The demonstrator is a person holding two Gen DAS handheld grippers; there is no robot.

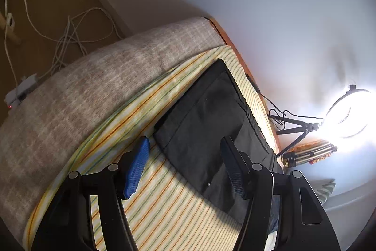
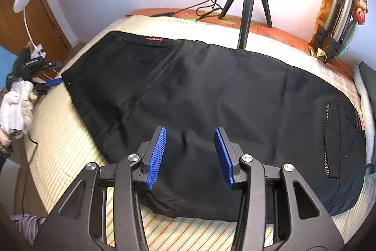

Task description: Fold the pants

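Since the pants (image 2: 199, 95) are thin, limp black cloth lying flat on the striped bed sheet (image 2: 61, 133), we judge them light and best pinched at a hem or waistband corner. Their long axis runs across, just ahead of our right hand-held gripper (image 2: 190, 157), released, cuffs leftward beside the left hand-held gripper (image 1: 185, 166), also released.

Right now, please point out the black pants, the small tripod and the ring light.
black pants (image 2: 199, 91): right wrist view, middle of the cloth.
small tripod (image 2: 246, 4): right wrist view, front leg.
ring light (image 1: 347, 114): left wrist view, glowing ring.
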